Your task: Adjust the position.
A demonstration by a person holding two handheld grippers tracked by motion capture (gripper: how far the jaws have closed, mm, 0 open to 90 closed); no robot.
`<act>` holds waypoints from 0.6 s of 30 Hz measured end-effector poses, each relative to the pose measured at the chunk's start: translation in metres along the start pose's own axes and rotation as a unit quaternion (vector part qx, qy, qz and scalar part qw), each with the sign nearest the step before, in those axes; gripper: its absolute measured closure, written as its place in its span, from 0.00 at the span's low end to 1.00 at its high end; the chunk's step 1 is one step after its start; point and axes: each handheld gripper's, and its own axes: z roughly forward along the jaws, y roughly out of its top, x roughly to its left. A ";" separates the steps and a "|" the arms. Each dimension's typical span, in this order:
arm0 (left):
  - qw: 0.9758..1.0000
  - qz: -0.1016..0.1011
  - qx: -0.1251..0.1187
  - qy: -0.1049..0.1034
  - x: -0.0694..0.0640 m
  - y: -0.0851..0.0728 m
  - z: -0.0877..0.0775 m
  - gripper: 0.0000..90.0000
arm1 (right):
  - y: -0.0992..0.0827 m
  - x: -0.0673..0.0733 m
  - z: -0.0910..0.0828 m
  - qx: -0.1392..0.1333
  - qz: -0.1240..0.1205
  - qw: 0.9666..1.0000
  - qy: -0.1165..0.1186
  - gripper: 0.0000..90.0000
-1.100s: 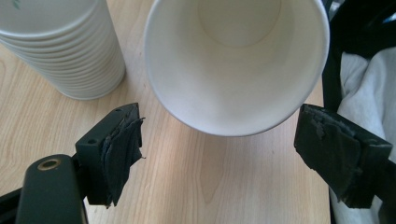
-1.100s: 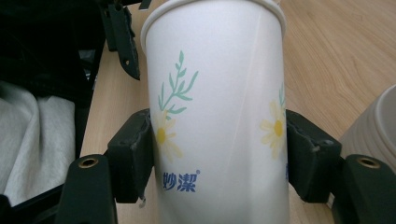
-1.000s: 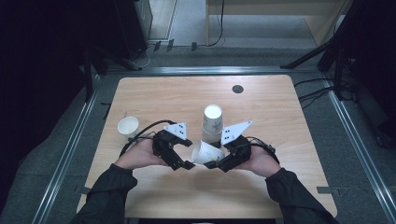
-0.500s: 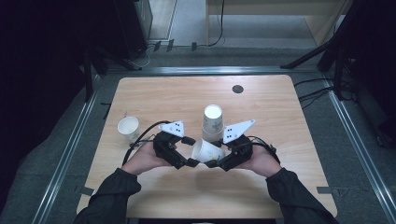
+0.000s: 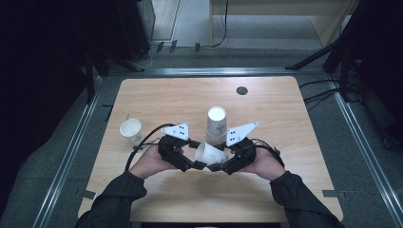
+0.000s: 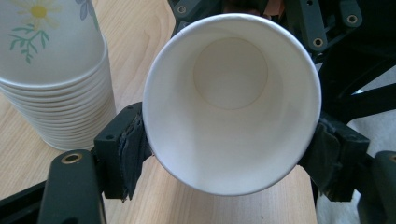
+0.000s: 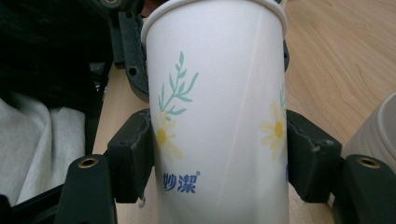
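Observation:
A white paper cup (image 5: 209, 154) printed with daisies lies on its side just above the table, held between both grippers. My left gripper (image 5: 196, 155) is at its mouth end; its jaws have just been closing, and the pads (image 6: 133, 144) now touch the rim of the cup (image 6: 231, 93) on both sides. My right gripper (image 5: 221, 158) is shut on the cup's lower body (image 7: 219, 93), with a pad (image 7: 133, 158) pressed on each side. The left gripper view looks straight into the empty cup.
An upside-down stack of matching cups (image 5: 216, 124) stands just behind the grippers, close to the held cup (image 6: 51, 93). A single upright cup (image 5: 131, 130) sits at the table's left. A dark round grommet (image 5: 242, 90) is near the far edge of the wooden table (image 5: 285, 118).
The left gripper's jaws have drawn in around the cup's mouth end. Both hands and the cup stay where they were.

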 end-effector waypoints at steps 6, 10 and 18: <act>1.000 0.002 0.004 -0.001 0.000 0.000 -0.002 0.29 | 0.000 0.000 0.000 0.001 0.003 1.000 0.002 0.37; 1.000 0.003 0.008 -0.002 0.000 0.001 -0.002 0.30 | 0.001 0.000 0.001 0.002 0.008 1.000 0.004 0.37; 1.000 -0.001 0.012 0.001 0.002 0.000 -0.006 0.31 | 0.001 -0.001 0.001 0.008 0.012 1.000 0.004 0.33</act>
